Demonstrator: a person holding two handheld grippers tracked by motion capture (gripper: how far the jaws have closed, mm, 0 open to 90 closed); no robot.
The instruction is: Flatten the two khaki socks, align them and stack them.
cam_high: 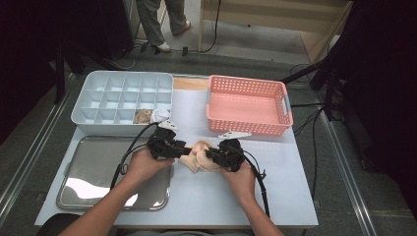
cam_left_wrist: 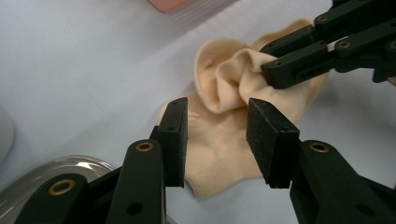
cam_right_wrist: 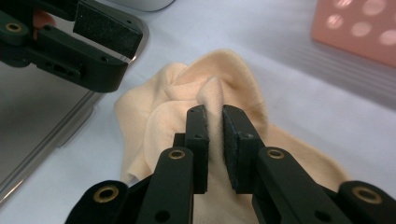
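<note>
White tabletop (cam_high: 196, 196) bears a peach sock (cam_right_wrist: 187, 93) pinched by the right claw (cam_right_wrist: 215, 116), left claw (cam_left_wrist: 217, 121) released around it.

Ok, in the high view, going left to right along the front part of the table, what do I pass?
Metal tray → left claw → beige sock → right claw.

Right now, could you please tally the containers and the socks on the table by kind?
Pale blue divided plastic organiser: 1
Pink perforated plastic basket: 1
Shiny metal tray: 1
Beige fabric sock on the cloth: 1
Rolled socks in organiser, beige and white: 2
Total: 6
</note>
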